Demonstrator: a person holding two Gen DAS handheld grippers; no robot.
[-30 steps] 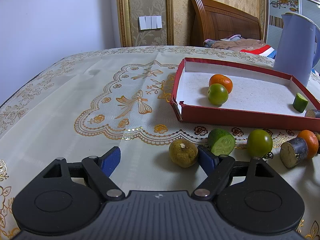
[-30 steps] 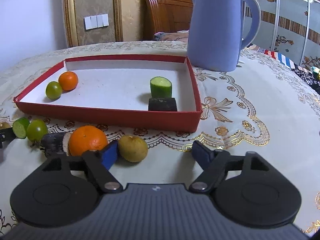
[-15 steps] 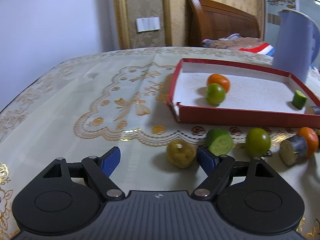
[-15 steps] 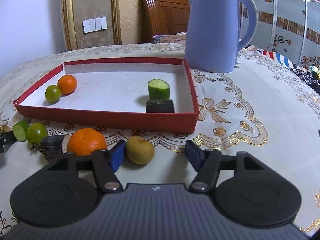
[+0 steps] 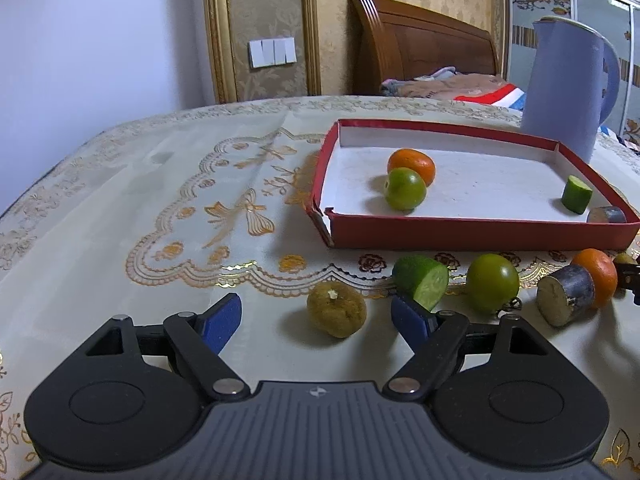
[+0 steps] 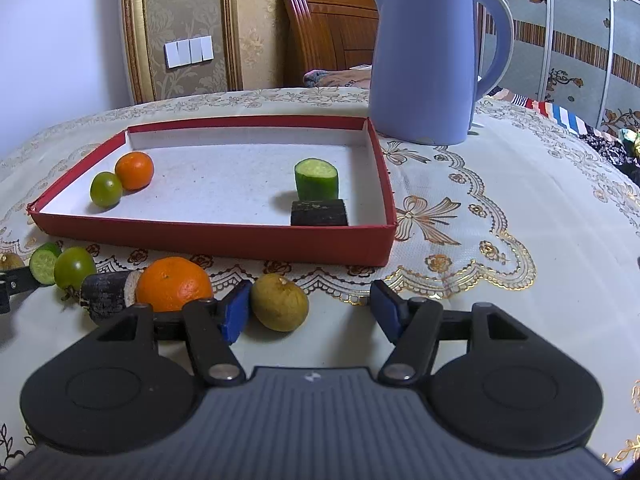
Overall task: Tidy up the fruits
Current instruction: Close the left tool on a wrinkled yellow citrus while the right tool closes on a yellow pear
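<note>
Both grippers rest low over the surface, in front of a row of produce that lies along the near wall of the red tray.

The left gripper has its jaws wide apart with nothing pressed between them. A yellow-brown citrus sits between the blue pads, nearer the right one and apparently touching neither. Just past the right pad lies a cut cucumber piece, then a green tomato, a dark cut stalk section and an orange farther to its right.

The right gripper is also apart, holding nothing. A second yellow-brown citrus lies between its pads, hard against the left pad, with a clear gap to the right pad. The orange sits just outside that left pad.

In the tray ahead lie a small orange and a green fruit together at the left, a cucumber stub and a dark block toward the right.

The step in hand looks like lining up a grasp on each citrus. The next move likely calls for closing evenly on the fruit without knocking its neighbours, then lifting it clear of the tray wall and setting it down inside.
</note>
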